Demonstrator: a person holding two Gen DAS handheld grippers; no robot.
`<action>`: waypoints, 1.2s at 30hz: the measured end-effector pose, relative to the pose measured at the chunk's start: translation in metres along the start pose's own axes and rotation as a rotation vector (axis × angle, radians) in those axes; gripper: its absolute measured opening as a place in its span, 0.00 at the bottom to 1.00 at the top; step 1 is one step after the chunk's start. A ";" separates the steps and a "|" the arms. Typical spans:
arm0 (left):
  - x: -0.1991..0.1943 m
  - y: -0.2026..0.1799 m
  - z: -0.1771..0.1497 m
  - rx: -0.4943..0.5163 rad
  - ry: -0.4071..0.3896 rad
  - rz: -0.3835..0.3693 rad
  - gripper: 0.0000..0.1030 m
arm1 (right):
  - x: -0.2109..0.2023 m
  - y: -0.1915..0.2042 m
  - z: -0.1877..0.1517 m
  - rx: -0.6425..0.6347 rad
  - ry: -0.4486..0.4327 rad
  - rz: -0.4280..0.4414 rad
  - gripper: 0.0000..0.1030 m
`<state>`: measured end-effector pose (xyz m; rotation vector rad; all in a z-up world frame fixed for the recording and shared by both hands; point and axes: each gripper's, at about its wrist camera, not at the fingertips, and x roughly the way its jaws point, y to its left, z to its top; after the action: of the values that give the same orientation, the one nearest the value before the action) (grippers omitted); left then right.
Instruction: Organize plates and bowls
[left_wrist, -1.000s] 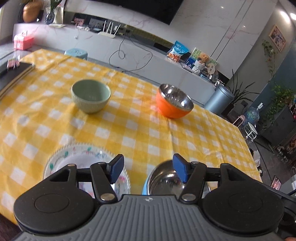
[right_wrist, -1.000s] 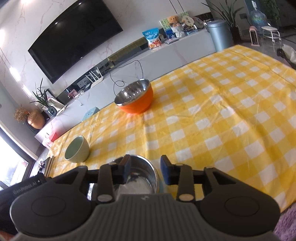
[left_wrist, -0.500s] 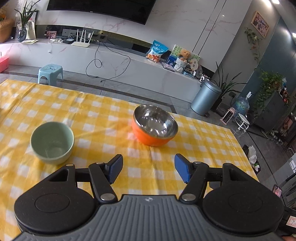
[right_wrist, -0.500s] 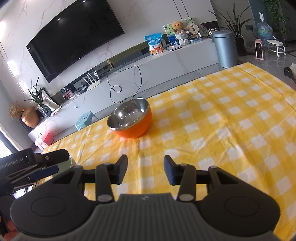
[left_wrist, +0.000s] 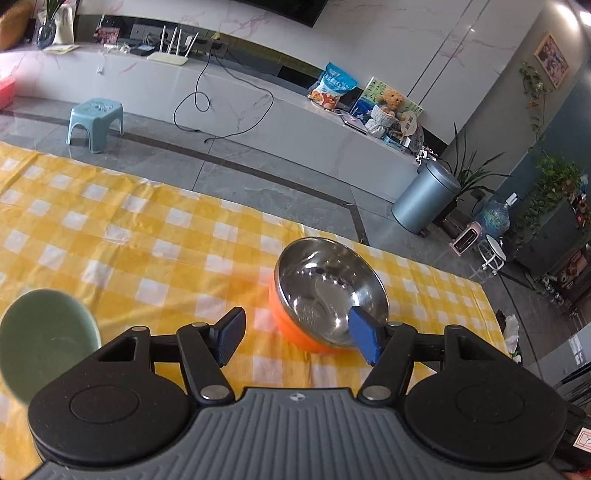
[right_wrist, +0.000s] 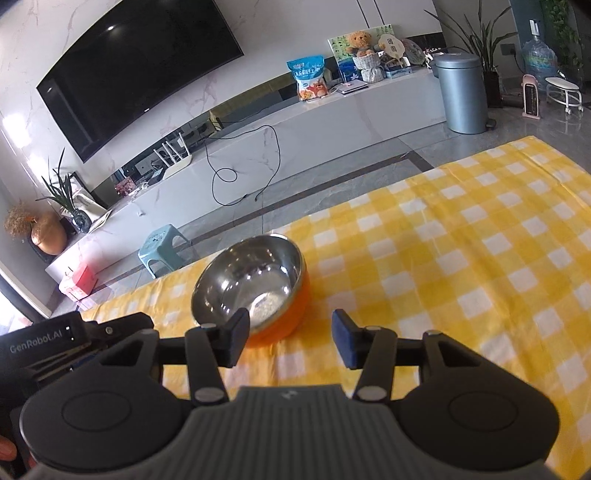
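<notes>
An orange bowl with a steel inside (left_wrist: 328, 291) (right_wrist: 255, 284) stands upright on the yellow checked tablecloth (left_wrist: 129, 251), near the table's far edge. My left gripper (left_wrist: 297, 338) is open just short of it, its right pad over the bowl's near rim and nothing between the pads. My right gripper (right_wrist: 286, 341) hovers close in front of the same bowl; its jaws are opening and hold nothing. A pale green bowl (left_wrist: 44, 343) sits at the left of the left wrist view. The left gripper's body (right_wrist: 66, 343) shows at the left of the right wrist view.
Beyond the table's far edge lies grey tiled floor with a small blue stool (left_wrist: 95, 122), a white media bench (right_wrist: 295, 122) and a grey bin (left_wrist: 424, 199). The tablecloth (right_wrist: 480, 258) stretches to the right of the orange bowl.
Both grippers have moved forward across the table toward the orange bowl. The patterned plate and steel bowl near the front edge have dropped out of view. The right jaws have widened.
</notes>
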<state>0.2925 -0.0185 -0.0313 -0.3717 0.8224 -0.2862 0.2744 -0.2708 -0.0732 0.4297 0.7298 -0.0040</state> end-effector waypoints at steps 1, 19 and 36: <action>0.006 0.001 0.003 -0.006 0.007 -0.003 0.73 | 0.006 0.000 0.003 -0.002 0.004 -0.006 0.48; 0.068 -0.011 0.006 0.039 0.062 0.087 0.20 | 0.069 -0.010 0.011 0.096 0.074 -0.019 0.29; 0.003 -0.032 -0.006 0.077 0.040 0.139 0.15 | 0.016 0.009 -0.002 0.102 0.048 0.007 0.10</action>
<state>0.2871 -0.0495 -0.0233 -0.2362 0.8700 -0.1962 0.2864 -0.2593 -0.0820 0.5312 0.7775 -0.0249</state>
